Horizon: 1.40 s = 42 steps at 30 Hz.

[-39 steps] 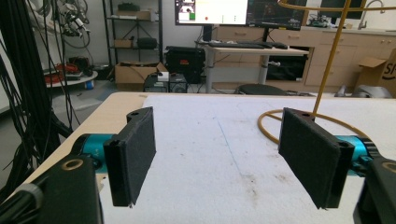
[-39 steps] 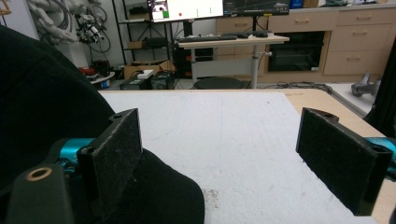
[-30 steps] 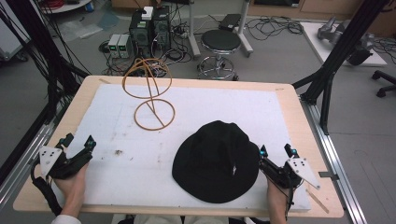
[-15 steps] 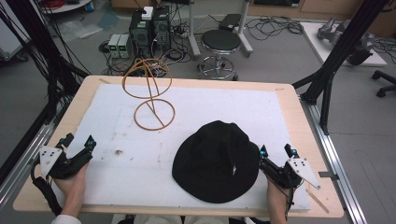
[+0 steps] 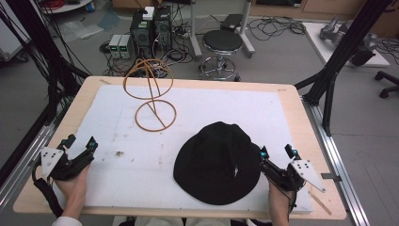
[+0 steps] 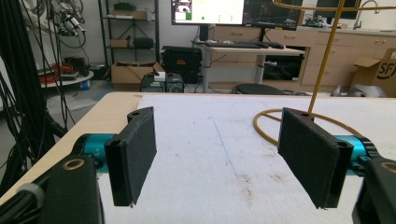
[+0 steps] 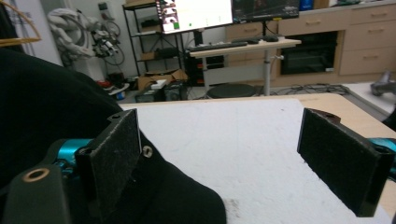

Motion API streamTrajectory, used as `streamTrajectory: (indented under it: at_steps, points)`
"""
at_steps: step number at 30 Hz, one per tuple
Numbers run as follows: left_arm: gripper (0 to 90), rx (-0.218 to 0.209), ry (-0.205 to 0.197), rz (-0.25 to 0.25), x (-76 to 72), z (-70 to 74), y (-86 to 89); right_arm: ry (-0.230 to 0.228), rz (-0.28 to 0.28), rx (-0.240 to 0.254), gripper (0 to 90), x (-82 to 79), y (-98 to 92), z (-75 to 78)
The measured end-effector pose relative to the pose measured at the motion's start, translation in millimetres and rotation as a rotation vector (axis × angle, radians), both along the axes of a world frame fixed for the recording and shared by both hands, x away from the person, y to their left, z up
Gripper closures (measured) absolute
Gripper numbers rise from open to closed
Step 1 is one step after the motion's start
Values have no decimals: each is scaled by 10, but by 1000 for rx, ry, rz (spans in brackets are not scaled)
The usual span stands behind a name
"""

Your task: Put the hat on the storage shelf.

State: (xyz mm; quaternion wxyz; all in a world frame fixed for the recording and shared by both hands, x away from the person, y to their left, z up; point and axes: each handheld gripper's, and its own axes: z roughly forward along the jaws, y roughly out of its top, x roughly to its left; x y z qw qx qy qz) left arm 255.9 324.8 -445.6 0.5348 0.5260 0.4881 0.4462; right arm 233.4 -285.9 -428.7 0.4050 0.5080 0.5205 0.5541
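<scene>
One white mat (image 5: 211,113) covers table (image 5: 301,117).

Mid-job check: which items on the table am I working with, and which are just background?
In play: black hat, wire hat stand, left hand-held gripper and right hand-held gripper, both open.

Lying about: stool, computer towers and cables on the floor.

Grey floor strewn with cables (image 5: 277,26), round black stool (image 5: 222,42), computer towers (image 5: 151,26), wooden cabinets (image 7: 359,39), lit monitors (image 6: 208,10)
</scene>
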Motion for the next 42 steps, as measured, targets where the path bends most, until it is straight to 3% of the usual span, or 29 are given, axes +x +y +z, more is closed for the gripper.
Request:
streamTrajectory:
  at_steps: [5,13,25,30,35,42]
  points:
    - [282,2,3,-1,0,-1,3,-23,54,40,126,-32,43,70]
    - [285,-15,5,-7,-2,-5,1,-51,124,61,127,-77,117,165]
    - [285,-17,8,-12,13,-10,-7,-61,261,19,128,-138,352,286]
    - [284,-27,3,-31,18,-9,-10,-64,306,58,127,-156,435,313]
    - [284,-27,1,-37,25,-10,-19,-57,336,59,128,-153,484,307]
    - [284,-24,6,-39,38,-15,-29,-33,388,11,128,-143,570,286]
